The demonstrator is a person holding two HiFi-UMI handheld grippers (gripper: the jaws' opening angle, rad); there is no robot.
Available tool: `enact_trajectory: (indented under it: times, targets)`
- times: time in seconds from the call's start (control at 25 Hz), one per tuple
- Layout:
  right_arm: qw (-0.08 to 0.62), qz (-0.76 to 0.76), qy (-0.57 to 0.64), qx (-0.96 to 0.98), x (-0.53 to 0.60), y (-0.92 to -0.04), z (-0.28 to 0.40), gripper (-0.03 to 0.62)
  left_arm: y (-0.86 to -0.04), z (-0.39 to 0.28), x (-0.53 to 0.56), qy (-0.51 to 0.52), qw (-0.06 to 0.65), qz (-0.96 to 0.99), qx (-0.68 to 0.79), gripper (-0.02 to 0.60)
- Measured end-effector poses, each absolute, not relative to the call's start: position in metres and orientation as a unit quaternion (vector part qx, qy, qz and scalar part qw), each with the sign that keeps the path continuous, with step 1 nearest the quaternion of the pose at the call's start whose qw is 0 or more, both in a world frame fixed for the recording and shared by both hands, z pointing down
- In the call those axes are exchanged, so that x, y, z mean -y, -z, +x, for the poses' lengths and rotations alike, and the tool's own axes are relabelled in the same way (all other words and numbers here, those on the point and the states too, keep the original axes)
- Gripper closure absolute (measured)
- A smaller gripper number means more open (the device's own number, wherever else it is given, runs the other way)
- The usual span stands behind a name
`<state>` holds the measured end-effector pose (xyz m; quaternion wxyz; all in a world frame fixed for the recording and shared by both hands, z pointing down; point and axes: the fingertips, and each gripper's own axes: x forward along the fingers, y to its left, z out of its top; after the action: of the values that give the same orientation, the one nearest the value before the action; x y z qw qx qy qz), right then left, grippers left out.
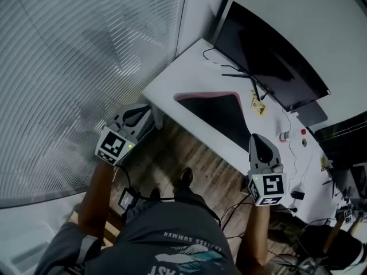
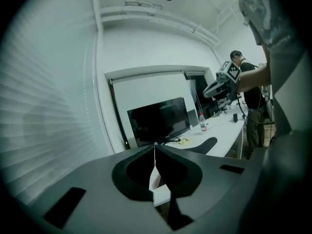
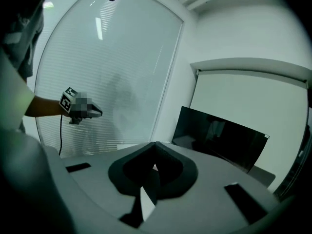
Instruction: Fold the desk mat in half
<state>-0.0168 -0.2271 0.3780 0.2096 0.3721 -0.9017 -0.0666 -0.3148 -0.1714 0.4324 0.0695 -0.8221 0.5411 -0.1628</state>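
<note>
Desk mat (image 1: pixel 221 116): lies flat on the white surface (image 1: pixel 172 85), dark face up, with a pink edge showing along its far side.
Mat vs. monitor: the mat sits in front of the dark monitor (image 1: pixel 269 56), apart from it.
Left hand-held gripper (image 1: pixel 150 114): held in the air off the near left corner of the surface, over the wood floor (image 1: pixel 172 159). It is beside the mat's left end and clear of it.
Left jaws: pressed together, nothing between them – the left gripper view shows the two tips (image 2: pixel 155 147) meeting in a thin line.
Right hand-held gripper (image 1: pixel 254 137): held up at the near edge of the surface. In the head view its tip falls just beside the mat's near right end, but it does not touch the mat.
Right jaws: closed tip to tip (image 3: pixel 155 146), empty.
Mat vs. both grippers: between them and a little beyond, held by neither.
Left gripper view, extras: the mat (image 2: pixel 207 144) shows as a dark curve on the surface, the right hand-held gripper (image 2: pixel 222 84) above it, and a bottle (image 2: pixel 202 122) near the monitor (image 2: pixel 158 121).
Right gripper view, extras: the left hand-held gripper (image 3: pixel 80 108) is seen against the blinds (image 3: pixel 112 72) – monitor (image 3: pixel 219 138) to the right.
</note>
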Motion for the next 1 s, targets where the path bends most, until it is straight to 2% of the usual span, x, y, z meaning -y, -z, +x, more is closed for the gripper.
enact_trajectory:
  times: [0.32,1.0]
  targets:
    - [0.168,0.366,0.034,0.914,0.167,-0.335,-0.009,0.569,-0.377,-0.303,0.103,0.107,0.081,-0.835,-0.534,0.563]
    - [0.161,0.425,0.014,0.891,0.109,-0.327,0.049,0.569,-0.393,-0.258,0.055,0.137,0.056,-0.869,-0.472,0.563]
